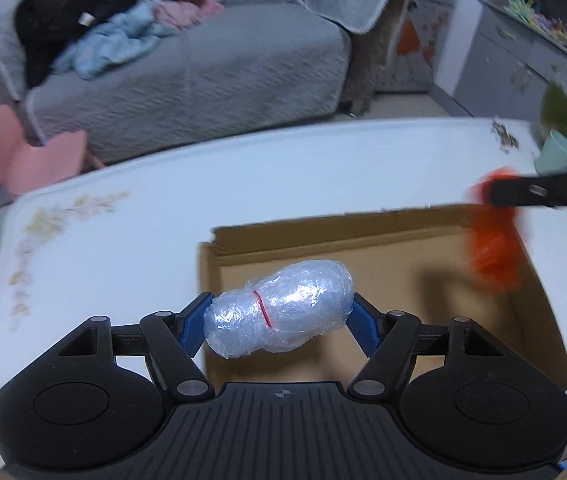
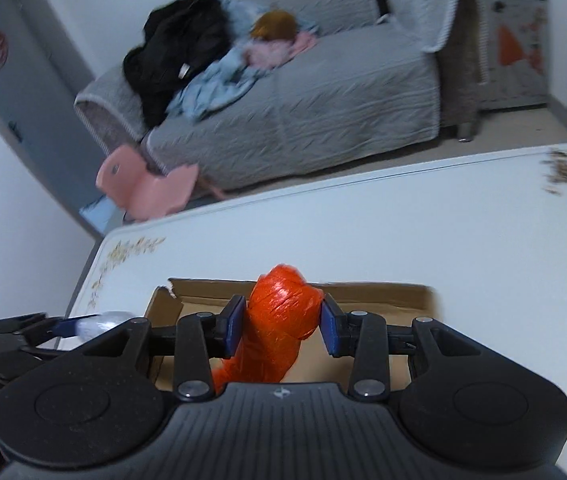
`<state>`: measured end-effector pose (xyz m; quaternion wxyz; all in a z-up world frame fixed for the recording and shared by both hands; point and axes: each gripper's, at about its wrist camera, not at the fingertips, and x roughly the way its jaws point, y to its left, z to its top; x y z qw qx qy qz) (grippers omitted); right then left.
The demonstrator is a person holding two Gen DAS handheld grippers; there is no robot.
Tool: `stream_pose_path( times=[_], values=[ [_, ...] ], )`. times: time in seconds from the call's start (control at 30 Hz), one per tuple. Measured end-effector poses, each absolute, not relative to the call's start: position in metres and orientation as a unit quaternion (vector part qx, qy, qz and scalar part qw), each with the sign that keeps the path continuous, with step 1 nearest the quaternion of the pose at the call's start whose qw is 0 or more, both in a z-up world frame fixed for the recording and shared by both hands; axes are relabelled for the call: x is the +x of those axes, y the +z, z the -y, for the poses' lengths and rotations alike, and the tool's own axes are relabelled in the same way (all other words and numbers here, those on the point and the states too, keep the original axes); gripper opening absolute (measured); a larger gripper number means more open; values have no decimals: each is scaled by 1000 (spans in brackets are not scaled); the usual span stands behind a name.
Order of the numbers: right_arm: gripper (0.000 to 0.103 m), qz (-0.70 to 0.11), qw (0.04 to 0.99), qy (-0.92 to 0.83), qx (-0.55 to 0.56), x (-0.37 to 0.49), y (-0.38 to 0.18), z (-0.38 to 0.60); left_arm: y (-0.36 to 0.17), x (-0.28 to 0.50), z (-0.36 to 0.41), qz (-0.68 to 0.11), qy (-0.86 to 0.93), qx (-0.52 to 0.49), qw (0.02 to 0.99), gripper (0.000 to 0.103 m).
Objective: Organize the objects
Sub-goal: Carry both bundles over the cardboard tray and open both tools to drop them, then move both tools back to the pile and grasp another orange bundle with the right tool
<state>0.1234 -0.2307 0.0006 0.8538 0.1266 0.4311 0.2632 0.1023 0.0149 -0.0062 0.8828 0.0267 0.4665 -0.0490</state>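
My left gripper is shut on a clear plastic bundle with a thin red band, held crosswise above the left part of an open cardboard box. My right gripper is shut on an orange plastic-wrapped bundle that stands upright between the blue pads, over the same cardboard box. In the left wrist view the orange bundle hangs blurred at the box's far right corner under the right gripper's black finger. In the right wrist view the left gripper shows at the lower left with the clear bundle.
The box lies on a white table with a floral print at its left end. A mint cup and green item stand at the table's right; crumbs lie nearby. Beyond are a grey sofa with clothes, a pink chair and a cabinet.
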Motion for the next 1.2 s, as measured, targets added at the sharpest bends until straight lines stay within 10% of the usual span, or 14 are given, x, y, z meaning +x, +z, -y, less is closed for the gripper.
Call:
stream_pose_path(
  times=[1.2],
  values=[
    [48,-495,820,286,24,115,23,186,-50,108,11,-487,-58,119,864,98]
  ],
)
